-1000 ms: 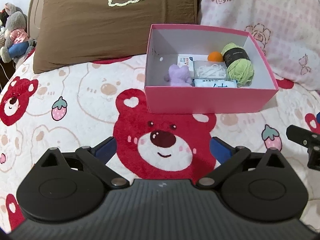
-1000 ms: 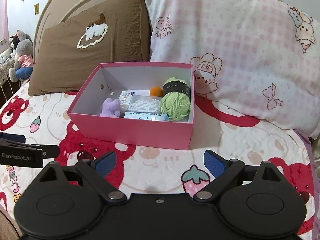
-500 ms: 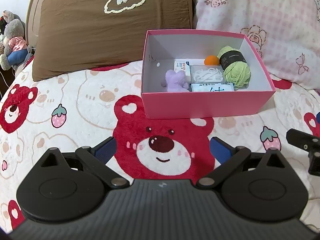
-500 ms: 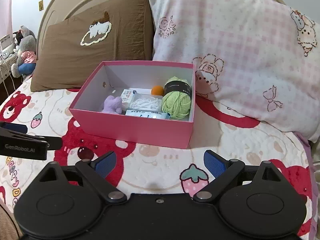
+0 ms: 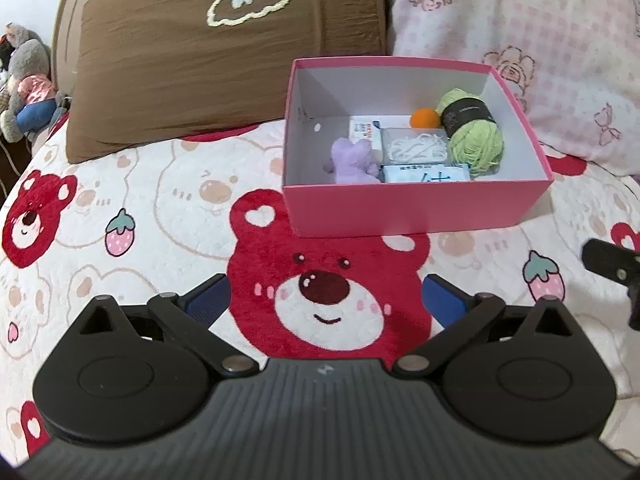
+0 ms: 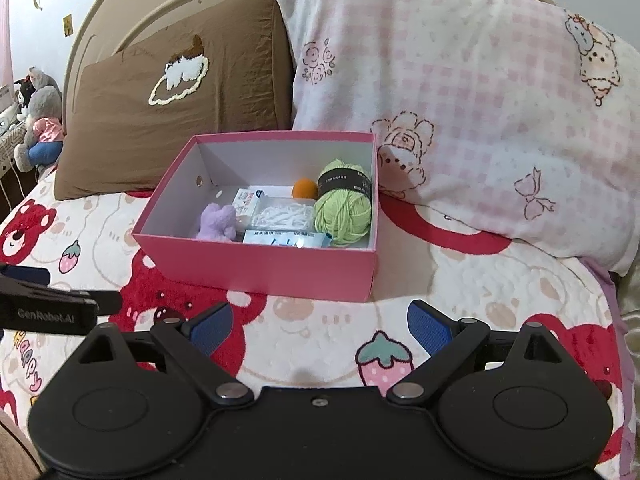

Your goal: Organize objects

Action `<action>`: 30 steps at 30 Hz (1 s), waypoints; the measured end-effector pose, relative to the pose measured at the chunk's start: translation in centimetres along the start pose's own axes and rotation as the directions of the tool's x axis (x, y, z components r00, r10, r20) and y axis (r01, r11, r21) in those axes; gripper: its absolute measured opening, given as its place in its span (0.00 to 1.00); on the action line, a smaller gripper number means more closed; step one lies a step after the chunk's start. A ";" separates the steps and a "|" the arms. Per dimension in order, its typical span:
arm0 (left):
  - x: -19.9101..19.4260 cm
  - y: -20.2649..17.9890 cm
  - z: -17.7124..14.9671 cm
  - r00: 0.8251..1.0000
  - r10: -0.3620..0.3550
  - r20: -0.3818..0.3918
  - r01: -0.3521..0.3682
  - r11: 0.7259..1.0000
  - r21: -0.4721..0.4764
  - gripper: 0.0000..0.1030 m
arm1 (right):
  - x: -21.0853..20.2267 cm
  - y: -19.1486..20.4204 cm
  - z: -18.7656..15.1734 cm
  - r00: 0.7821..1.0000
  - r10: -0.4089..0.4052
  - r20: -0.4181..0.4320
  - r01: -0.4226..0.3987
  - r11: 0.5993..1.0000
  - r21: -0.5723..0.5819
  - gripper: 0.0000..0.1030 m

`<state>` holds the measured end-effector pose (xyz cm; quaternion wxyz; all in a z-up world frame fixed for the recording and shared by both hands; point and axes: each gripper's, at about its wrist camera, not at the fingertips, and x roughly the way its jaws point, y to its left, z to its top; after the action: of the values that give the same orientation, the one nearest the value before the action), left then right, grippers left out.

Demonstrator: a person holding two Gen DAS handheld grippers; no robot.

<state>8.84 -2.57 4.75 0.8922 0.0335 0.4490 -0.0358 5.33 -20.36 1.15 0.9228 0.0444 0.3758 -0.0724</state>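
Two grippers hang over the bed, both with jaws spread wide and nothing between them. The left gripper (image 5: 326, 300) hovers above a red bear printed on the blanket (image 5: 140, 208); the right gripper (image 6: 320, 326) sits over a strawberry print, and its black tip pokes into the left view at the far edge.

Ahead of both stands the pink box (image 5: 412, 210), lid off, resting on the blanket just in front of two pillows, a brown pillow (image 5: 192, 64) and a pink pillow (image 6: 460, 92). Everything loose is inside it. A green yarn ball (image 6: 342, 212) with a black band fills the right end, touching the wall. An orange ball (image 6: 305, 189) lies behind it, toward the back. A clear packet of white string (image 6: 282, 216) sits in the middle, a small white carton (image 6: 247, 202) to its left, and a purple plush (image 6: 218, 222) beside that. A flat white and blue pack (image 6: 286, 238) (printed text, too small to read) lies against the front wall.

Plush toys (image 6: 38, 120) are heaped off the bed's far left corner.
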 end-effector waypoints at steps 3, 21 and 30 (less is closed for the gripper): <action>-0.1 -0.2 -0.1 1.000 -0.009 -0.001 0.009 1.000 -0.003 1.00 | 0.1 0.4 0.3 1.000 -0.013 -0.003 0.013 1.000 -0.015 0.93; 0.0 -0.1 0.0 1.000 0.020 -0.022 -0.020 1.000 -0.013 1.00 | -0.7 1.0 0.4 1.000 -0.012 -0.004 0.012 1.000 -0.019 0.93; 0.3 -0.1 -0.2 0.999 -0.002 -0.035 0.002 1.000 -0.012 1.00 | -0.8 1.0 0.4 1.000 -0.018 -0.009 0.017 1.000 -0.021 0.93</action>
<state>8.90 -2.65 4.40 0.8843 0.0285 0.4649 -0.0334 5.19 -19.33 2.08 0.9209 0.0318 0.3809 -0.0763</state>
